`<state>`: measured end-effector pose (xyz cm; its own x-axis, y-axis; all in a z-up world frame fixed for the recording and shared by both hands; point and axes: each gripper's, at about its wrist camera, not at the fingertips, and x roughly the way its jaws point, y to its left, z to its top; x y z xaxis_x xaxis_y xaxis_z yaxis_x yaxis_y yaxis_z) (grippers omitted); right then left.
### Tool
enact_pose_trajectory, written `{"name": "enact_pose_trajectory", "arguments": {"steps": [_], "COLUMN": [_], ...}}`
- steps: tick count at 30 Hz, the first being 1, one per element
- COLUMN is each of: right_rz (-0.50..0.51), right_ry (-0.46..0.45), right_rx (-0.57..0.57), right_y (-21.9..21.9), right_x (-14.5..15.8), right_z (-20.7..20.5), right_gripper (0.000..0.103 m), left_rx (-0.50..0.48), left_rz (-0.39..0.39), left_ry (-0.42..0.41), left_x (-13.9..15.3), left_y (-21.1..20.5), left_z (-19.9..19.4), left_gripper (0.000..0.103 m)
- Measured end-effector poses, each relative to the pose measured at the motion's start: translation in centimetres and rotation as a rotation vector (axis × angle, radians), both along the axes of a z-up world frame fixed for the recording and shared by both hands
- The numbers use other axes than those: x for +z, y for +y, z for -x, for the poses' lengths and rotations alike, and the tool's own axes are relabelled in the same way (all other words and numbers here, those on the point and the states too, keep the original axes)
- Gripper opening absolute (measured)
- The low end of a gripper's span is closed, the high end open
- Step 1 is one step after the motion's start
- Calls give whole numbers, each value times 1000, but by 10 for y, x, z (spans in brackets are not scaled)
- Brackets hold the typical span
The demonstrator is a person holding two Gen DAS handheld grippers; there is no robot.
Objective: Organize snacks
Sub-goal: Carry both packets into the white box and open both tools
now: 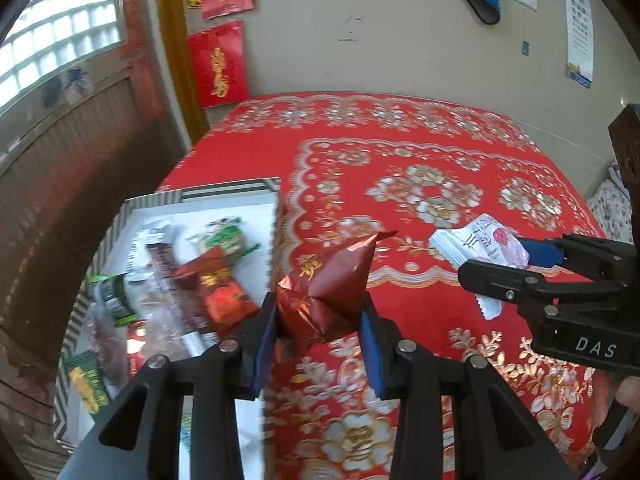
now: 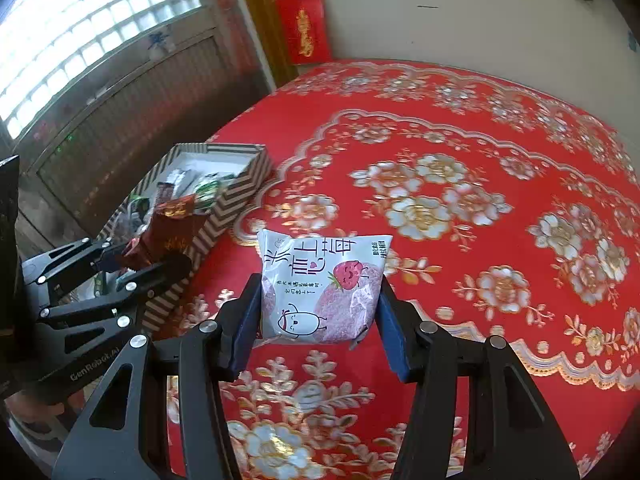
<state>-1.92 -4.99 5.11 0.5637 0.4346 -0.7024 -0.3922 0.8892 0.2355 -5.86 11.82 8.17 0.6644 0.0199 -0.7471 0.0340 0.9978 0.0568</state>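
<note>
My left gripper point(image 1: 318, 338) is shut on a dark red foil snack packet point(image 1: 332, 284), held in the air beside the right wall of a striped box point(image 1: 273, 224). Inside the box lie several wrapped snacks point(image 1: 216, 280). My right gripper point(image 2: 316, 320) is shut on a white packet with a strawberry picture point(image 2: 320, 284), lifted over the red flowered tablecloth point(image 2: 480, 160). From the left wrist view that white packet point(image 1: 480, 246) shows at the right, in the right gripper point(image 1: 508, 260). The right wrist view shows the left gripper point(image 2: 140, 260) with the red packet point(image 2: 160, 240) by the box point(image 2: 224, 208).
A wood-panelled wall and window run along the left, behind the box. Red decorations point(image 1: 218, 64) hang on the back wall. A dark wooden post point(image 1: 628, 148) stands at the table's right edge. The tablecloth point(image 1: 420, 160) stretches away past both packets.
</note>
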Motion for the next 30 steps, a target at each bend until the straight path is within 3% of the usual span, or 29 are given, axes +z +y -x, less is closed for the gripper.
{"name": "enact_pose_trajectory", "arguments": {"steps": [30], "right_rz": [62], "right_ry": [-17], "right_rx": [239], "right_y": [142], "right_x": [6], "right_z": [7], "right_gripper": [53], "left_rx": [271], "left_rz": [37], "left_ry": [-15], "left_x": [-10], "left_y": [130], "left_z": [39], "left_gripper": [40]}}
